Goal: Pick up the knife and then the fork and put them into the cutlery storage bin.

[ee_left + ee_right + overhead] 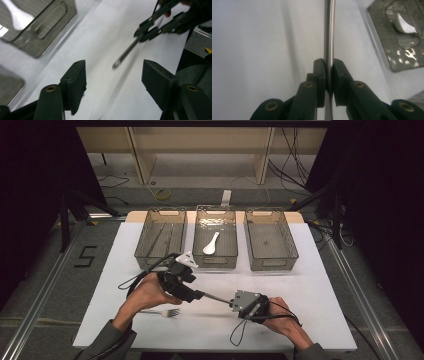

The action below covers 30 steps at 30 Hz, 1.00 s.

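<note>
The right claw [235, 301] is pinched tight on a slim, polished steel utensil handle [329, 32], its pads pressed flat against both sides of the shaft so the piece stays level above the white surface [310, 285]. The handle's free end points at the left claw [113, 77], whose jaws stand spread wide and hold nothing, lined up as if to receive it in a handover. Both claws hover just in front of the middle clear plastic bin [215, 242], which already holds a white ceramic soup spoon [210, 244]. A silver metal fork [162, 312] lies on the surface well in front of that bin, beside the left forearm. Beyond the bin, wooden shelving and loose cables fill a dim room
</note>
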### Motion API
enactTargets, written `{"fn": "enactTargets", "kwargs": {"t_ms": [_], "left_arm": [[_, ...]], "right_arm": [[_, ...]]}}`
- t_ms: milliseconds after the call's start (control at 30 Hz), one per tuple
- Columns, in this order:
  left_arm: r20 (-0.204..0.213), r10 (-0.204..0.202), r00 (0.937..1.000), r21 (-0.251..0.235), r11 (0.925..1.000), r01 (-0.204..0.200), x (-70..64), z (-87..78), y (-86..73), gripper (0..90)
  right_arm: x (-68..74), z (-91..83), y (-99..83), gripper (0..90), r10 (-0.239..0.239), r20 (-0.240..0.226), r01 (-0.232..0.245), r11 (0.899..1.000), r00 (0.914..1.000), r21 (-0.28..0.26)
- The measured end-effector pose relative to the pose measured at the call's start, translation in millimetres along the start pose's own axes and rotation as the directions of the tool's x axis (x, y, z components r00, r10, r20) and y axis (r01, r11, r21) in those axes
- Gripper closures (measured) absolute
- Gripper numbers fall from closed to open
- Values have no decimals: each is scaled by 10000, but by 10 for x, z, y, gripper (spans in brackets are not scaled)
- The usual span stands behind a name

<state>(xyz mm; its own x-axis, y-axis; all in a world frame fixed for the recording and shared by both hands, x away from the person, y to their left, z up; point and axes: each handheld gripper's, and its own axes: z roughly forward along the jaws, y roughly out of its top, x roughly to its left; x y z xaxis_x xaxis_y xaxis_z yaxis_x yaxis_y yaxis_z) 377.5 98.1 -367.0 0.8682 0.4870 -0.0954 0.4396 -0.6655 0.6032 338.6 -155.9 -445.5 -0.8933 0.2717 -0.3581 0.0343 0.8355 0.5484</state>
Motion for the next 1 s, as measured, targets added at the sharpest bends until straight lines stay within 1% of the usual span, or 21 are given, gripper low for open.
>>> {"fn": "enactTargets", "kwargs": {"t_ms": [33, 67, 100, 167, 200, 233, 300, 367, 400, 433, 500, 567, 633, 700, 767, 833, 867, 967, 1000], "left_arm": [[-38, -79, 10000, -52, 10000, 79, 23, -16, -31, 351], [-103, -133, 9999, -116, 9998, 132, 68, -45, -84, 349], [-148, -271, 9995, -188, 9995, 268, 103, -62, -127, 344], [-410, -471, 9980, -427, 9981, 453, 163, -88, -208, 329], [-498, -495, 9975, -525, 9975, 469, 185, -99, -247, 320], [-573, -462, 9973, -564, 9975, 430, 206, -107, -285, 309], [-560, -410, 9976, -461, 9982, 384, 245, -103, -351, 294], [-710, -439, 9965, -471, 9981, 406, 274, -86, -400, 273], [-689, -519, 9963, -546, 9973, 482, 281, -74, -418, 265], [-717, -468, 9963, -601, 9973, 425, 289, -66, -434, 255], [-692, -574, 9960, -767, 9957, 520, 287, -40, -464, 245], [-763, -483, 9959, -770, 9961, 424, 288, -31, -493, 239], [-752, -625, 9952, -865, 9947, 559, 297, -24, -523, 242], [-881, -664, 9939, -1018, 9931, 573, 304, -19, -559, 236], [-911, -818, 9925, -1289, 9892, 697, 322, -26, -595, 219], [-949, -950, 9909, -1509, 9853, 800, 328, -40, -626, 214], [-973, -998, 9902, -1538, 9845, 841, 332, -49, -639, 208], [-1035, -1133, 9882, -1655, 9816, 952, 343, -56, -685, 205], [-1061, -1133, 9879, -1617, 9822, 952, 350, -54, -700, 205]], "right_arm": [[0, 0, 0, 832, 0, 0, 0, 10000, 10000, 0], [-15, -9, -8, 832, 206, 42, -206, 9998, 9998, -32], [-52, -26, -26, 832, 382, 116, -381, 9993, 9992, -56], [-107, -50, -57, 832, 638, 167, -635, 9979, 9978, -157], [-132, -65, -71, 832, 842, 188, -839, 9963, 9963, -179], [-159, -78, -84, 832, 950, 255, -946, 9953, 9951, -198], [-204, -102, -106, 832, 1185, 376, -1177, 9928, 9922, -241], [-240, -132, -124, 832, 1474, 463, -1459, 9887, 9880, -354], [-260, -147, -134, 833, 1593, 489, -1575, 9867, 9860, -399], [-282, -156, -145, 832, 1719, 511, -1697, 9845, 9838, -445], [-330, -174, -170, 832, 1925, 579, -1897, 9805, 9796, -503], [-369, -199, -195, 832, 2119, 641, -2083, 9763, 9752, -585], [-407, -222, -216, 832, 2259, 710, -2218, 9732, 9716, -605], [-449, -241, -237, 832, 2451, 776, -2402, 9684, 9664, -671], [-498, -260, -256, 832, 2657, 799, -2605, 9630, 9607, -696], [-562, -279, -274, 832, 2781, 918, -2722, 9595, 9561, -721], [-598, -290, -282, 832, 2905, 963, -2840, 9558, 9520, -753], [-699, -324, -301, 832, 3334, 1154, -3259, 9421, 9357, -796], [-730, -334, -307, 833, 3389, 1192, -3312, 9401, 9332, -804]]}}
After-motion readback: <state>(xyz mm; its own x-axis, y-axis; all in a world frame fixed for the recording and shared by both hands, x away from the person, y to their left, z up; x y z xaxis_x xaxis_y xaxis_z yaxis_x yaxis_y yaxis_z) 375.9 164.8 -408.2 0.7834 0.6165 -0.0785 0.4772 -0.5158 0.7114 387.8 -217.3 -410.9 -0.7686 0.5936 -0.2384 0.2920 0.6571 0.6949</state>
